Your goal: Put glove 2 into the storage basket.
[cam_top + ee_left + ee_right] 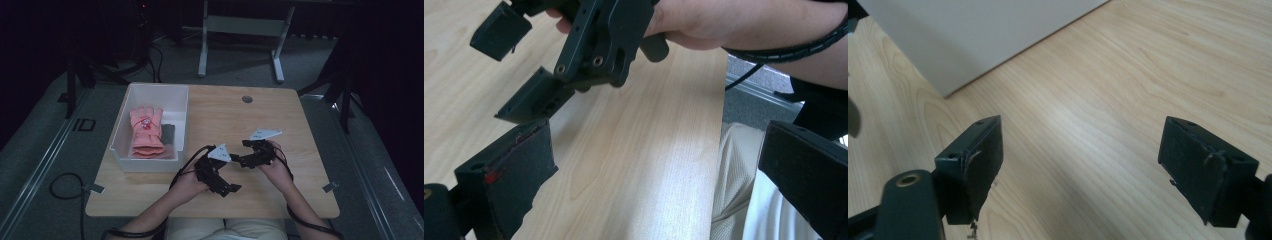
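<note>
Both claws gape wide and empty: left claw (226, 189) near the light wooden table's (280, 120) front edge, right claw (239, 159) just beyond. The pink knitted glove (146, 131) lies in the white plastic bin (150, 165) at the left edge; reaching over, a trailing cable could snag the rim.
</note>
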